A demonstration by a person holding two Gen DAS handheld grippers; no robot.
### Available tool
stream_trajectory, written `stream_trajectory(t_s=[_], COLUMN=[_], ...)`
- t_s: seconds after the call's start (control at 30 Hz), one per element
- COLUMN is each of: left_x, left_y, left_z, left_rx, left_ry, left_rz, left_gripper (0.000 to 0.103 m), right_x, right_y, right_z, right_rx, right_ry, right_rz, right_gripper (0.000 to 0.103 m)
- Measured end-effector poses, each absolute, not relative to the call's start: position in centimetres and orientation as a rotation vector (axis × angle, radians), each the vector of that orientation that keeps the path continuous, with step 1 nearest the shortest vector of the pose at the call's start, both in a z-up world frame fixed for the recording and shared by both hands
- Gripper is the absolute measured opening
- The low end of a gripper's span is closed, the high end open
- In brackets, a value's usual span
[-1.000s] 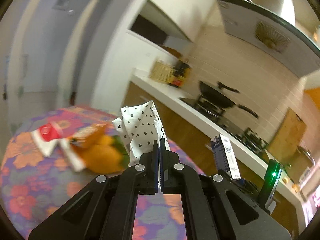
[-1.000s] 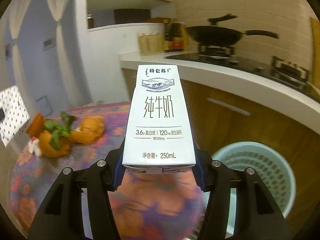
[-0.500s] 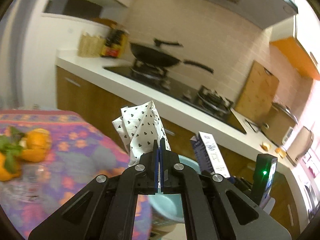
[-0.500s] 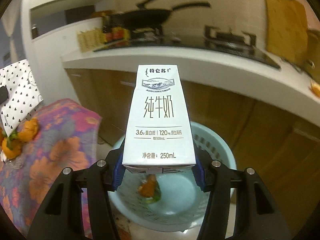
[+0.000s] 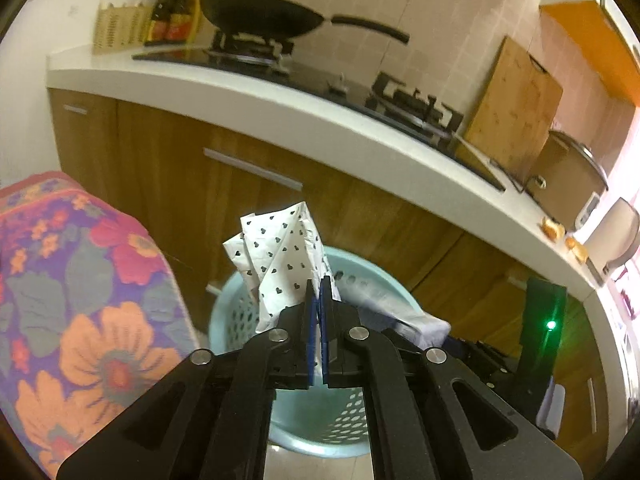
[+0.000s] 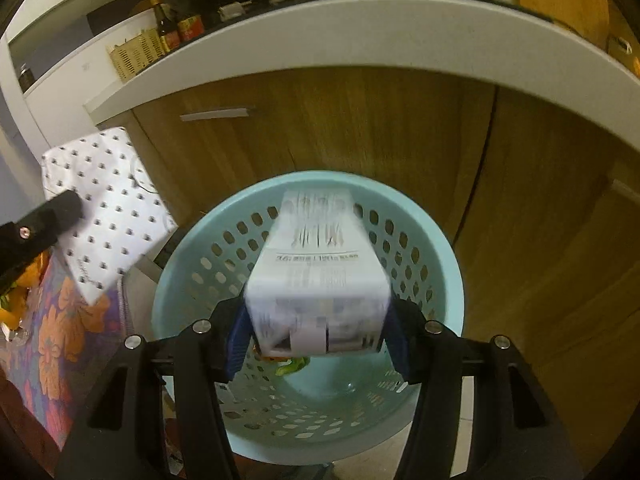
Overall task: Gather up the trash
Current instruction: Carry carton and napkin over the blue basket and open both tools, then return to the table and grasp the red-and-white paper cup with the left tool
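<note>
My left gripper (image 5: pixel 318 300) is shut on a white paper wrapper with black hearts (image 5: pixel 280 252) and holds it above the near rim of a pale blue perforated bin (image 5: pixel 320 420). In the right wrist view the wrapper (image 6: pixel 104 216) hangs at the left. My right gripper (image 6: pixel 316 344) is open directly over the bin (image 6: pixel 420 232). A white milk carton (image 6: pixel 318 272) is blurred between the spread fingers, tipping into the bin. Orange and green scraps (image 6: pixel 286 364) lie in the bin's bottom.
A table with a floral cloth (image 5: pixel 80 300) stands left of the bin. Wooden cabinets (image 6: pixel 360 128) under a white counter (image 5: pixel 280 108) stand behind it. A wok (image 5: pixel 260 16) and a cutting board (image 5: pixel 512 108) sit on the counter. Orange peels (image 6: pixel 20 292) lie on the table.
Both grippers swung from the table to above the bin. The right gripper's fingers spread and the carton slipped, now tipping into the bin. The left gripper still grips the wrapper.
</note>
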State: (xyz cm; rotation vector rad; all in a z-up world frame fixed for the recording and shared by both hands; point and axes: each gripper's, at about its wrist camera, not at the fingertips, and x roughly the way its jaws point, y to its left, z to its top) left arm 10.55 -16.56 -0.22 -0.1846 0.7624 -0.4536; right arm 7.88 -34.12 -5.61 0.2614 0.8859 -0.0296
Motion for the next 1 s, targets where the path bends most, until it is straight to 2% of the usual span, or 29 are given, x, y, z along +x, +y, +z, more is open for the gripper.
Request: stream_trajectory(t_s=[0.03, 0.1, 0.17, 0.2, 0.6, 1.0], left_x=[10.8, 11.1, 11.2, 11.1, 9.3, 4.5], left_y=[-16.9, -17.6, -18.0, -18.1, -15.9, -8.5], left_z=[-0.5, -1.1, -1.6, -1.7, -0.3, 5.2], left_rx=[-0.181, -0.166, -0.152, -0.146, -0.172, -0.215], left_ry=[0.772, 0.796, 0.808, 0.806, 0.758, 0.606], left_rz=[-0.459, -0.468, -0.460, -0.455, -0.449, -0.368], left_gripper=[0.001, 0.011, 0.035, 0.037, 0.039, 0.043], right_x=[8.0, 8.3, 8.2, 8.1, 6.3, 4.8], right_y=[-34.2, -34.5, -34.8, -35.0, -34.2, -26.0], right_z=[-5.8, -6.1, -6.1, -6.1, -3.9, 1.2], right_rx=[0.270, 0.282, 0.297, 0.301, 0.268, 0.168], right_ry=[0.894, 0.905, 0.907, 0.906, 0.838, 0.732], right_rz=[-0.023, -0.019, -0.017, -0.020, -0.002, 0.143], right_gripper=[0.054, 0.055, 0.058, 0.058, 0.058, 0.058])
